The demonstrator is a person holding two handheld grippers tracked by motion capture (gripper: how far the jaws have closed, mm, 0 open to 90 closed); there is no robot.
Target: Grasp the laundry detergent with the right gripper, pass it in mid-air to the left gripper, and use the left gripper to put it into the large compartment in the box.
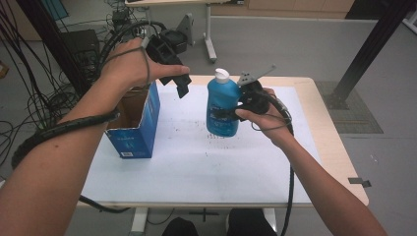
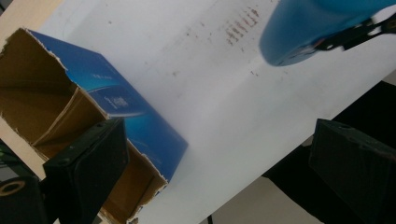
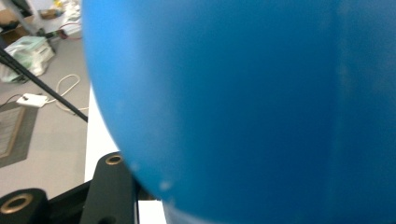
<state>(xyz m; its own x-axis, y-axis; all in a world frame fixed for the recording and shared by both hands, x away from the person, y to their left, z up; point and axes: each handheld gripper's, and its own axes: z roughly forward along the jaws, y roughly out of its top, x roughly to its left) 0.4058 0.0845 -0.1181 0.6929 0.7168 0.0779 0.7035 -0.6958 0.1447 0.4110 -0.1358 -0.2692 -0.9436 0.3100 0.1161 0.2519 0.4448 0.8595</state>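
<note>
A blue bottle (image 1: 222, 105) with a white cap stands upright over the middle of the white mat (image 1: 196, 162), with my right gripper (image 1: 235, 112) shut on its body from the right. In the right gripper view the bottle (image 3: 243, 102) is blurred and very close, and one black jaw shows at the lower left. A blue cardboard box (image 1: 135, 123) with a torn open top sits at the mat's left; its brown inside (image 2: 42, 107) is bare. My left gripper (image 1: 179, 81) hovers above the box's far right corner, open (image 2: 219, 140), nothing between its jaws.
The wooden table (image 1: 334, 147) has a bare strip along the mat's right side. Dark specks (image 1: 216, 137) mark the mat under the bottle. Black cables (image 1: 29, 93) hang at the left, a black post (image 1: 364, 54) stands at the far right, and another table's leg (image 1: 210, 44) is behind.
</note>
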